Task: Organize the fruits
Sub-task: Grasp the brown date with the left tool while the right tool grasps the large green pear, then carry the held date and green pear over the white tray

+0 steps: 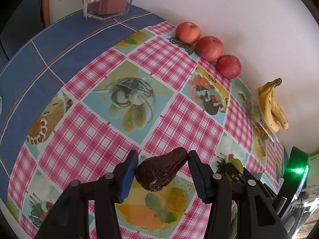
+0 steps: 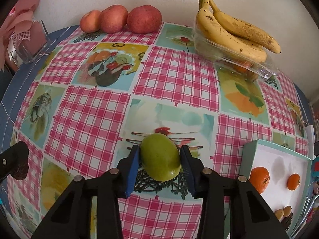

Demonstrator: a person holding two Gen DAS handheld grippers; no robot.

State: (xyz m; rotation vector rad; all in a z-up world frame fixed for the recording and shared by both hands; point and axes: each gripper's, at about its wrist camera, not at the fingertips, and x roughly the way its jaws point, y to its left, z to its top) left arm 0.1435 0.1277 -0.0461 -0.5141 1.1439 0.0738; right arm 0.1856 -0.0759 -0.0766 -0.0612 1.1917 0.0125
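Note:
In the left wrist view my left gripper (image 1: 162, 156) is shut on a dark brown, wrinkled avocado (image 1: 159, 173), its blue pads touching the fruit on both sides just above the checked tablecloth. In the right wrist view my right gripper (image 2: 160, 148) has its blue pads against both sides of a smooth green fruit (image 2: 159, 161) lying on the cloth. The left finger (image 2: 14, 159) and its dark avocado (image 2: 20, 172) show at that view's left edge. The green fruit (image 1: 237, 164) also shows just right of the left gripper.
Three red apples (image 2: 117, 19) line the wall at the back. Bananas (image 2: 231, 29) lie on a clear plastic box (image 2: 265, 70) at the back right. A white tray with a teal rim (image 2: 247, 155) holds two oranges (image 2: 259, 179). A glass vase (image 1: 111, 2) stands far left.

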